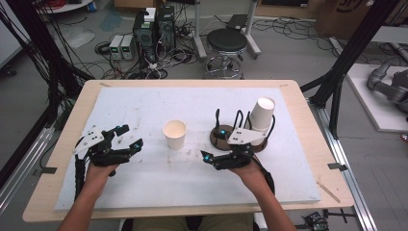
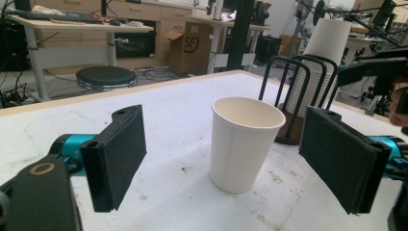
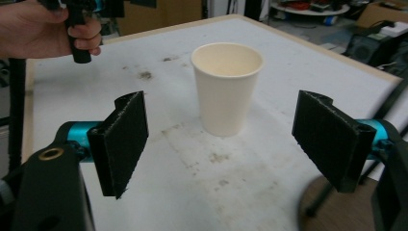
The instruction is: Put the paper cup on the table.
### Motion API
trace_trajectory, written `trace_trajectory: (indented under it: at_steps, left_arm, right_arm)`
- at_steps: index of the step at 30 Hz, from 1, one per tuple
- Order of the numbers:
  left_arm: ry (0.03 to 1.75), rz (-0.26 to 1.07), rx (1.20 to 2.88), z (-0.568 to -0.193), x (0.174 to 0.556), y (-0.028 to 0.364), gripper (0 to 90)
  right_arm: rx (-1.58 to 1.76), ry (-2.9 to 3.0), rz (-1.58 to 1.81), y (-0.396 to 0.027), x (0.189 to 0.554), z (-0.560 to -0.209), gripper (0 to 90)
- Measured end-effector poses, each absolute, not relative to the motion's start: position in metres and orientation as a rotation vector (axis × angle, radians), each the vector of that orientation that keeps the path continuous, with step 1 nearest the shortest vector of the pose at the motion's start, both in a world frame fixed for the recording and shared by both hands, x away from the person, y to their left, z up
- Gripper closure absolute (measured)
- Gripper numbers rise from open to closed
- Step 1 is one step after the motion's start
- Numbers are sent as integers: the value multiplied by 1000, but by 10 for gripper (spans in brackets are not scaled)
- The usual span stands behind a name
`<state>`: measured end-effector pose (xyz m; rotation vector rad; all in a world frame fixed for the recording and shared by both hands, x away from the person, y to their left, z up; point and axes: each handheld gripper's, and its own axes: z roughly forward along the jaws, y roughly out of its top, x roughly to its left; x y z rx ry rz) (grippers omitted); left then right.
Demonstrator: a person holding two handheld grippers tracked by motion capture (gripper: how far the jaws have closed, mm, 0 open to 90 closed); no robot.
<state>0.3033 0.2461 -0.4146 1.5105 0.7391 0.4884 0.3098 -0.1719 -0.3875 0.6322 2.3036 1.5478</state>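
A white paper cup (image 1: 174,134) stands upright and empty near the middle of the white mat (image 1: 144,103). My left gripper (image 1: 131,136) is open a short way to its left, and the cup (image 2: 243,144) stands ahead of its wide-apart jaws (image 2: 226,163). My right gripper (image 1: 214,144) is open to the cup's right, and the cup (image 3: 226,89) stands beyond its jaws (image 3: 226,144) without touching them. Just behind the right gripper is a black wire cup rack (image 1: 239,131) on a round brown base, holding an upside-down cup (image 1: 262,113).
The mat covers most of a wooden table (image 1: 62,144). The person's left hand (image 3: 48,29) shows far off in the right gripper view. Beyond the table's far edge are a black stool (image 1: 226,43), computer boxes (image 1: 154,29) and tangled cables on the floor.
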Motion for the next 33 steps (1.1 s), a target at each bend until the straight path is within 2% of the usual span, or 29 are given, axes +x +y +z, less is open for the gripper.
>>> trace_trajectory:
  at_steps: [20,33]
  left_arm:
    - [714,487,1510,-413,302,241,166]
    - [709,494,1501,-413,302,241,166]
  right_arm:
    - [817,2034,1430,-282,280,-382,205]
    - [970,1895,1338,-327,264,-388,205]
